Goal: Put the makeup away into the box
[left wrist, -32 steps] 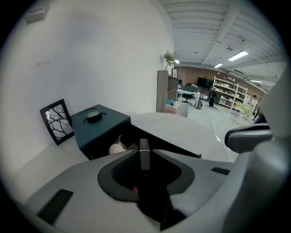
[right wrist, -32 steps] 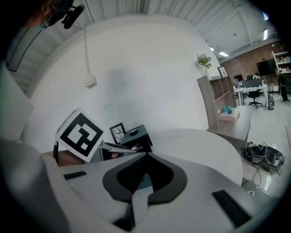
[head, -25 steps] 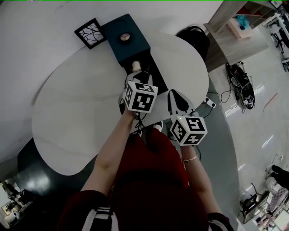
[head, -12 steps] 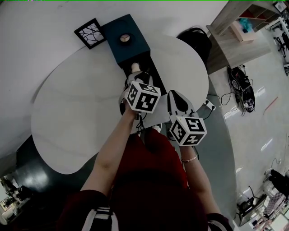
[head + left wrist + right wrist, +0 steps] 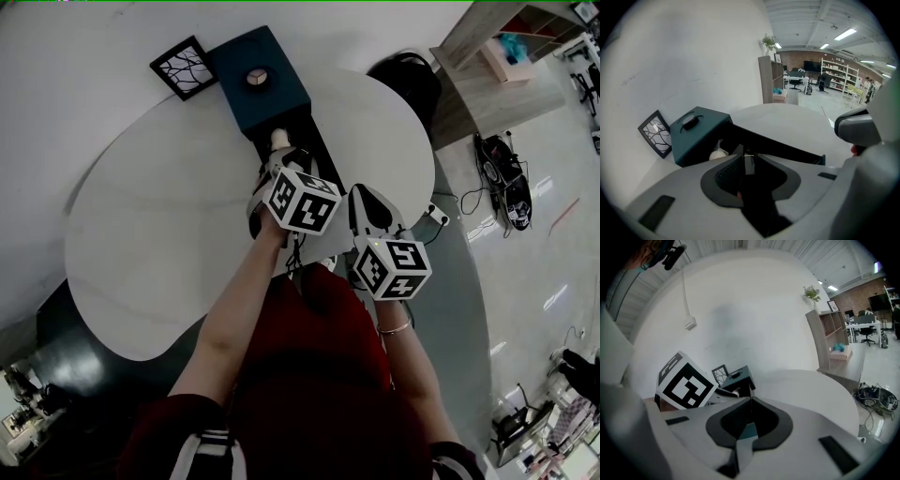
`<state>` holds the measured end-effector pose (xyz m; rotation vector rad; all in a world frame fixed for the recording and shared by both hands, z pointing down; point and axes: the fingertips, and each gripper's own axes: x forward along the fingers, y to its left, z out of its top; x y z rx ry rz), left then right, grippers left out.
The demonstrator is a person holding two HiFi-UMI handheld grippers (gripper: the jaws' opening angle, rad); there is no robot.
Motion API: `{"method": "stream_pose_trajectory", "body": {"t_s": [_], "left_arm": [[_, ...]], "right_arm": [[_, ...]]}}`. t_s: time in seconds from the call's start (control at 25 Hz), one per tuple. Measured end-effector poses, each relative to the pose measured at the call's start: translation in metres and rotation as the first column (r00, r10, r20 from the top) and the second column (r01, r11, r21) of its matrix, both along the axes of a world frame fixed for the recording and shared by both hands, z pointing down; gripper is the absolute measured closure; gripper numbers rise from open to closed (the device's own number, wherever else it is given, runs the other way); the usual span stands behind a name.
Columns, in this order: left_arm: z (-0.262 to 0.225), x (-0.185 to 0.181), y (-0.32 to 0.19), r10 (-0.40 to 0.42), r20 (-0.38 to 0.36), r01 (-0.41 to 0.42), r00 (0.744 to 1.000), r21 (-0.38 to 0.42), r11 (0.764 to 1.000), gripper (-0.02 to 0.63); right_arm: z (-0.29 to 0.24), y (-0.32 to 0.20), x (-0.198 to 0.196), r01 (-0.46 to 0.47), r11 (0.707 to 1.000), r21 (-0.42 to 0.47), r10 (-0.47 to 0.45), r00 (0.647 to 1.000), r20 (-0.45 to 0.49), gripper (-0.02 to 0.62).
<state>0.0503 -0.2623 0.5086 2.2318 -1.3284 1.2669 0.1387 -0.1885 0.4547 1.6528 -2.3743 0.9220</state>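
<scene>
Head view: a white oval counter (image 5: 169,216) carries a dark teal box with a round knob on its lid (image 5: 258,80) at the upper centre. The box's long black tray (image 5: 314,141) stands open and runs down-frame toward the person.
Grip, left tongs (image 5: 749,157): pinching a slim black tube with a thin silver band (image 5: 749,168), a makeup stick by its look.
Grip, right tongs (image 5: 751,404): pressed together with nothing between them. In the head view they sit to the lower right of the left tongs, farther from the teal box.
Long axis: the black tube lies along the line of the left tongs and points up-frame at the tray.
Governing relation: the black tray lies directly ahead of and below the left tips, so the left hand is the nearer one. The likely move is a short lowering, then a release.
Already in the tray: a small cream rounded item (image 5: 718,153) at the far end, just beside the teal box.
Edges: the tray's long wall runs off to the right in the left gripper view, and the box body closes the far end.
Open room: the middle and near stretch of the tray looks free.
Bystander: a black-framed square panel with a white branch pattern (image 5: 183,67), upper left beside the box and off the path.
</scene>
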Motion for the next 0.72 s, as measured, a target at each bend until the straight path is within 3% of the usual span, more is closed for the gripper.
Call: {"method": "stream_pose_trajectory", "body": {"t_s": [0.44, 0.72], "left_arm": [[0.0089, 0.0029, 0.0039, 0.064, 0.105, -0.064, 0.992, -0.001, 0.998, 0.494], [0.0105, 0.0054, 0.0060, 0.088, 0.119, -0.088, 0.989, -0.009, 0.996, 0.494]], "right_arm": [[0.0050, 0.0022, 0.0034, -0.011, 1.000, -0.016, 0.011, 1.000, 0.000, 0.580], [0.0061, 0.0023, 0.0021, -0.008, 1.000, -0.022, 0.008, 1.000, 0.001, 0.580]]}}
